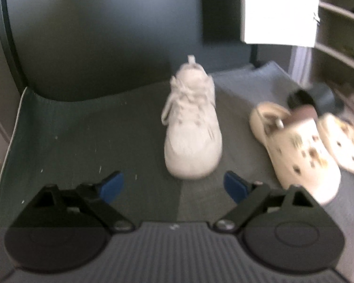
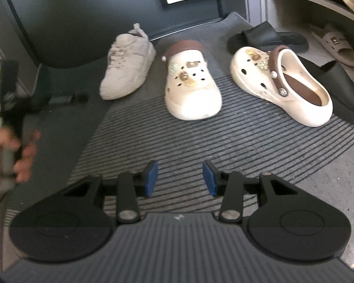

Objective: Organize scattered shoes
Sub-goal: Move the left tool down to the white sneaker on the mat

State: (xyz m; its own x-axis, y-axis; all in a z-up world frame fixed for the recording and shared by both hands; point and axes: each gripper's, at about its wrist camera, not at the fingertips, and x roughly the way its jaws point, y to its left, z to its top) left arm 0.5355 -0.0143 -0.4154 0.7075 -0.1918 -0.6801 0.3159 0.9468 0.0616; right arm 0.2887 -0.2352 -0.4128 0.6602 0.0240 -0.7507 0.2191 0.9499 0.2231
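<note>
On a ribbed grey doormat (image 2: 236, 136) by a dark door, the left gripper (image 1: 174, 185) hangs with jaws spread wide and empty just short of a white lace-up sneaker (image 1: 192, 120), apparently lining up to lift it; the right gripper (image 2: 180, 178), jaws half parted and holding nothing, faces two cream clogs with brown straps (image 2: 191, 87). Beyond the clogs lie two black slides (image 2: 266, 36) and one beige slide (image 2: 337, 44): six shoes, still scattered
</note>
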